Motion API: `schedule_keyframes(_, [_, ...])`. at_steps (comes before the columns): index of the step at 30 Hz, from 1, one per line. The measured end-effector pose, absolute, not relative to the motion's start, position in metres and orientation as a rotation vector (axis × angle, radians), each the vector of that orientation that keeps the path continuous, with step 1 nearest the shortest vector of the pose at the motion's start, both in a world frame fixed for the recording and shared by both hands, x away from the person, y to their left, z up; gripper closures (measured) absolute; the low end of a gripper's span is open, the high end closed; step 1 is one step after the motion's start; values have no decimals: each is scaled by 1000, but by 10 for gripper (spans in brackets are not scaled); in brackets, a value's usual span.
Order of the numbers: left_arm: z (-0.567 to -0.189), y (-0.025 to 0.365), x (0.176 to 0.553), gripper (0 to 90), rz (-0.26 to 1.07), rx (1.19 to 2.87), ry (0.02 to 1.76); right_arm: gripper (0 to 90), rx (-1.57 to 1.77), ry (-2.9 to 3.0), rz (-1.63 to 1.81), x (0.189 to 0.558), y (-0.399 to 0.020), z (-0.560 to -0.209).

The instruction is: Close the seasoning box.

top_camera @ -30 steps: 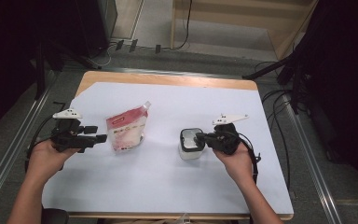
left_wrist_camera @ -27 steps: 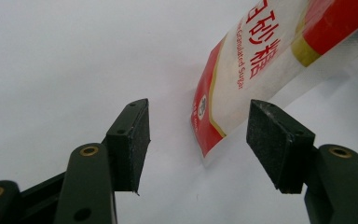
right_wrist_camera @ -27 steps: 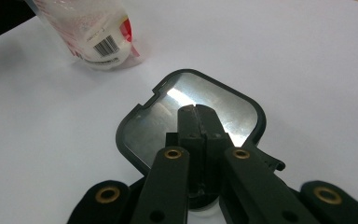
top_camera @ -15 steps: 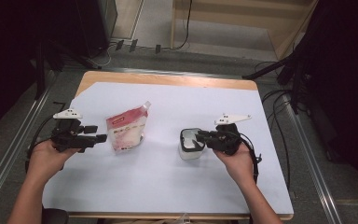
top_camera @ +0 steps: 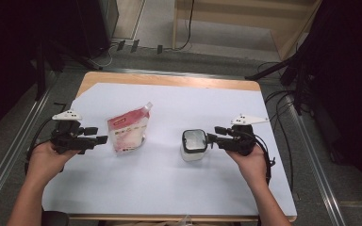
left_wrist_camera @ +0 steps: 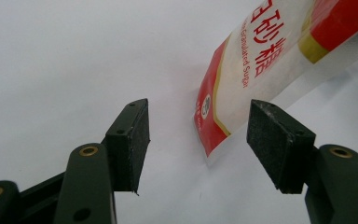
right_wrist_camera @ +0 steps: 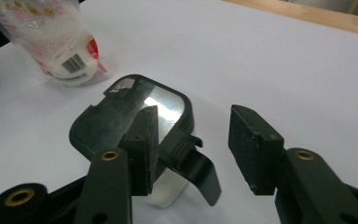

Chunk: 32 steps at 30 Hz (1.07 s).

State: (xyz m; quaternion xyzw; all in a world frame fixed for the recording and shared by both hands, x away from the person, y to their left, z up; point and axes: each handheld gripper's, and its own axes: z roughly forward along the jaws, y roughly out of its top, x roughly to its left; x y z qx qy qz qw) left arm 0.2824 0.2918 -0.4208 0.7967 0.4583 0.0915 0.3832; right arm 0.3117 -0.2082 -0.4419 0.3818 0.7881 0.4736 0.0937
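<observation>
One sugar pouch [top_camera: 127, 132] lies lengthwise, spout pointing up-right, away from the person.

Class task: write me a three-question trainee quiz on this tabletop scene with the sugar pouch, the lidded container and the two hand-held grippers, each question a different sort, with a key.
1. True or false: the left gripper is clamped on the sugar pouch.
2. Multiple choice: the right gripper is nearest which thing? A) the sugar pouch B) the container C) the table edge
3. Fill in: the black latch tab on the container's lid lies between the right gripper's ____.

Key
1. False: its pads are apart, with the pouch's corner just ahead of them.
2. B
3. Jaws, which have just been opening and do not press on it.
</observation>
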Motion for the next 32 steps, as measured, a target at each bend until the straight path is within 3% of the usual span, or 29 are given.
schedule_keyframes(32, [-435, 299, 287, 372, 199, 2024, 1207, 353, 1232, 2186, 1302, 321, -257, -462])
